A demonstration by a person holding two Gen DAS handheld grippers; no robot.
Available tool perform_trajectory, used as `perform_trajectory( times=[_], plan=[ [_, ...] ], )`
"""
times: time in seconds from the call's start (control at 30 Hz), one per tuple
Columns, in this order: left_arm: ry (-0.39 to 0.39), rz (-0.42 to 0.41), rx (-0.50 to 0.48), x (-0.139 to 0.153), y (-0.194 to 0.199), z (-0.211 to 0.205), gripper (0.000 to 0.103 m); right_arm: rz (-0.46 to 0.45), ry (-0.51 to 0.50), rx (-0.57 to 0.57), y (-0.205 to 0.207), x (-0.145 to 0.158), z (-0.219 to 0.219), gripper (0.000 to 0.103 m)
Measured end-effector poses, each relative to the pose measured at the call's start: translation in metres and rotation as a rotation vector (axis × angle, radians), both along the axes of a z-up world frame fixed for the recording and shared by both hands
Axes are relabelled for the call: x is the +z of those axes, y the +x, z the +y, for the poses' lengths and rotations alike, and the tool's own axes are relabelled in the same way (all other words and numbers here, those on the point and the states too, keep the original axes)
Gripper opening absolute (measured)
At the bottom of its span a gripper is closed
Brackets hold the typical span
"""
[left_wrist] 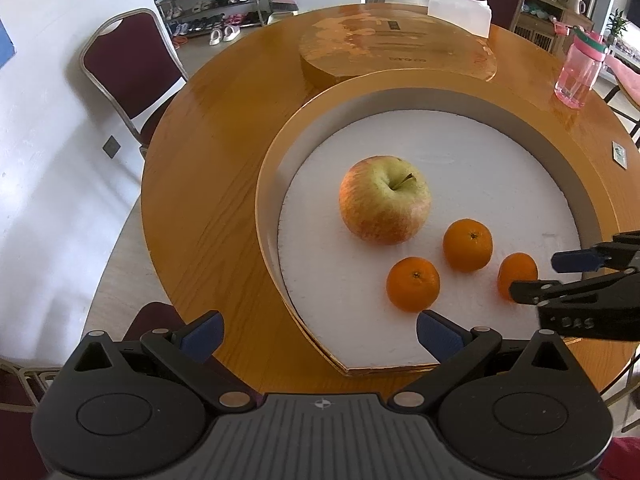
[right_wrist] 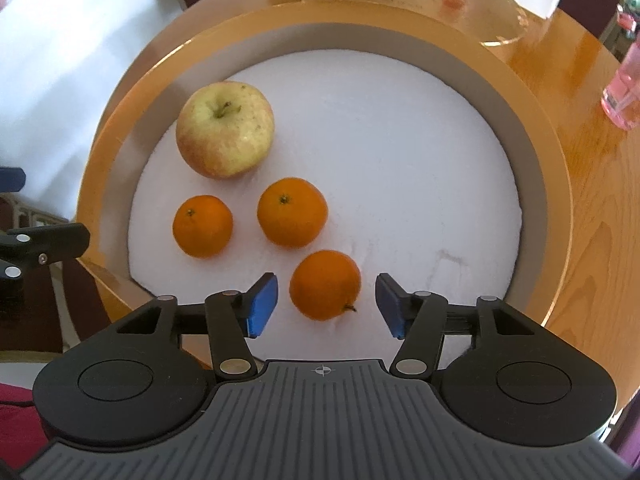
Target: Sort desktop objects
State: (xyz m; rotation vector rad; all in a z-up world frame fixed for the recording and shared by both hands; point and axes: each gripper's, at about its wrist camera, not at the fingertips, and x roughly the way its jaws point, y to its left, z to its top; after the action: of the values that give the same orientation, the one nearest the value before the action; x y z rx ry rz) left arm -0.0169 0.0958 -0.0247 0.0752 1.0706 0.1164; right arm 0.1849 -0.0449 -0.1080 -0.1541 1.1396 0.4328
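A round gold-rimmed tray [left_wrist: 272, 184] [right_wrist: 120, 112] with a white floor holds a red-yellow apple [left_wrist: 384, 200] [right_wrist: 225, 130] and three mandarins. My right gripper [right_wrist: 326, 304] is open, its blue pads either side of the nearest mandarin [right_wrist: 325, 285] [left_wrist: 516, 274] without touching it. It shows at the right of the left wrist view [left_wrist: 536, 276]. The other two mandarins [right_wrist: 292, 212] [right_wrist: 202, 226] lie between that one and the apple. My left gripper [left_wrist: 320, 336] is open and empty over the tray's near-left rim.
The tray sits on a round wooden table [left_wrist: 208, 184]. A gold round lid [left_wrist: 396, 48] lies behind the tray. A pink water bottle [left_wrist: 580, 68] stands at the far right. White napkins [left_wrist: 460, 10] and maroon chairs [left_wrist: 128, 68] surround the table.
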Motion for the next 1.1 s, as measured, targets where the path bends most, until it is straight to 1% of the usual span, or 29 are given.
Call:
perform_trajectory(
  times=[0.13,0.23,0.33,0.43,0.53,0.6,0.63,0.7,0.73,0.77,0.8,0.87,0.9,0.97,1.0,1.03,1.07,1.1],
  plan=[
    [-0.015,-0.001,0.0,0.001,0.001,0.006,0.102,-0.008,0.044,-0.066,-0.001,0.013,-0.016,0.064],
    [-0.03,-0.008,0.002,0.002,0.002,0.014,0.102,-0.04,0.06,-0.126,-0.002,0.029,-0.031,0.065],
    [-0.046,-0.023,0.003,0.005,0.005,0.025,0.102,-0.086,0.054,-0.169,-0.003,0.052,-0.048,0.065],
    [-0.059,-0.051,0.005,0.013,0.012,0.035,0.102,-0.141,0.015,-0.199,-0.003,0.084,-0.068,0.065],
    [-0.089,-0.091,-0.007,0.027,0.02,0.041,0.102,-0.212,-0.01,-0.265,-0.008,0.126,-0.093,0.066],
    [-0.099,-0.121,-0.032,0.037,0.027,0.041,0.102,-0.259,-0.002,-0.315,-0.014,0.159,-0.109,0.07],
    [-0.101,-0.136,-0.046,0.043,0.03,0.04,0.102,-0.271,0.017,-0.334,-0.017,0.173,-0.117,0.073],
    [-0.103,-0.193,-0.06,0.056,0.037,0.034,0.102,-0.286,0.059,-0.345,-0.022,0.199,-0.126,0.073],
    [-0.118,-0.244,-0.059,0.061,0.038,0.029,0.102,-0.321,0.068,-0.337,-0.024,0.211,-0.126,0.073],
    [-0.142,-0.316,-0.073,0.064,0.039,0.023,0.102,-0.363,0.073,-0.326,-0.026,0.222,-0.126,0.073],
    [-0.162,-0.384,-0.088,0.066,0.039,0.016,0.102,-0.406,0.074,-0.31,-0.029,0.23,-0.124,0.077],
    [-0.154,-0.459,-0.114,0.059,0.039,-0.002,0.102,-0.461,0.047,-0.314,-0.028,0.227,-0.116,0.082],
    [-0.159,-0.49,-0.111,0.055,0.034,-0.011,0.102,-0.487,0.032,-0.319,-0.027,0.225,-0.112,0.081],
    [-0.18,-0.54,-0.147,0.044,0.016,-0.029,0.102,-0.528,-0.03,-0.31,-0.026,0.205,-0.101,0.081],
    [-0.181,-0.557,-0.176,0.037,0.004,-0.038,0.102,-0.541,-0.062,-0.294,-0.026,0.192,-0.095,0.079],
    [-0.172,-0.544,-0.208,0.03,-0.007,-0.047,0.102,-0.551,-0.083,-0.281,-0.028,0.177,-0.092,0.078],
    [-0.181,-0.514,-0.239,0.021,-0.011,-0.054,0.102,-0.559,-0.101,-0.27,-0.029,0.163,-0.09,0.077],
    [-0.19,-0.484,-0.271,0.013,-0.015,-0.062,0.102,-0.547,-0.128,-0.268,-0.029,0.146,-0.088,0.076]
  ],
)
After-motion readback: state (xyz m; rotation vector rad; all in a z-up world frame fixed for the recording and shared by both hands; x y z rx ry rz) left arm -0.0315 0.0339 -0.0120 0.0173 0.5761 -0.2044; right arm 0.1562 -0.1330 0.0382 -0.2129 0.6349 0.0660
